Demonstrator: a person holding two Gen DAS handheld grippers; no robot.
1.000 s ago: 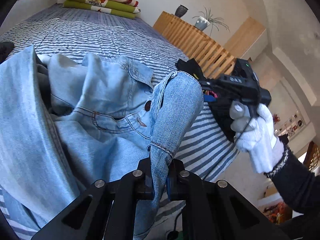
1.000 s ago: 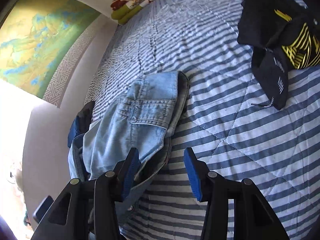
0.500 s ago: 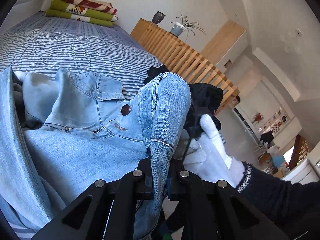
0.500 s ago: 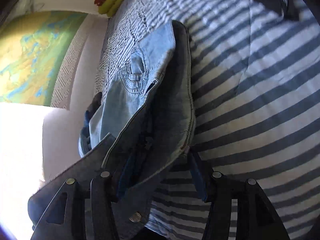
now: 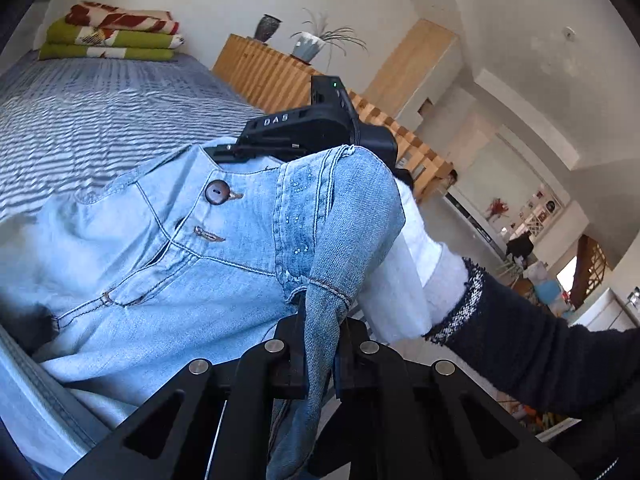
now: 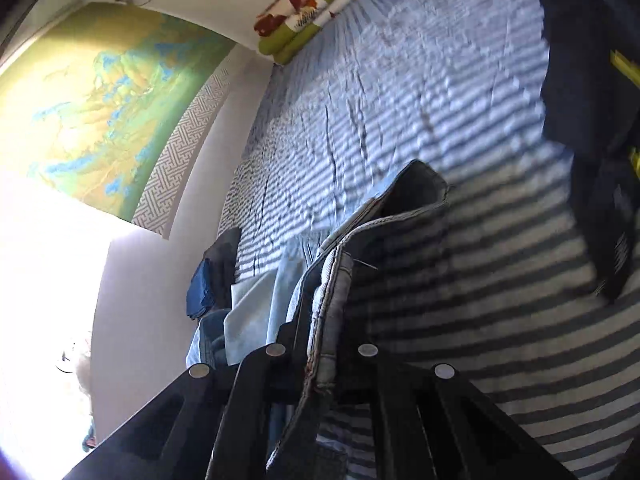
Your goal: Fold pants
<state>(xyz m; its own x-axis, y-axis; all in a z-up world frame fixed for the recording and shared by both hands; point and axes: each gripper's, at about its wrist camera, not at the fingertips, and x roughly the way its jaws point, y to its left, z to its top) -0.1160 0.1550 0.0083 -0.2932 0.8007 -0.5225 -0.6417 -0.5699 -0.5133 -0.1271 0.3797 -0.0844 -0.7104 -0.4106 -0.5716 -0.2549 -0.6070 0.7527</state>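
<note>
denim pants (image 5: 180,264) hang heavy and limp; left gripper (image 5: 320,344) and right gripper (image 6: 324,356) each pinch the thick waistband hem, the firmest hold, jaws nearly shut.

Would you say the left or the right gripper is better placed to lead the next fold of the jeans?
Neither clearly. The left gripper is shut on the jeans by the buttoned waistband; the right gripper is shut on another edge.
</note>
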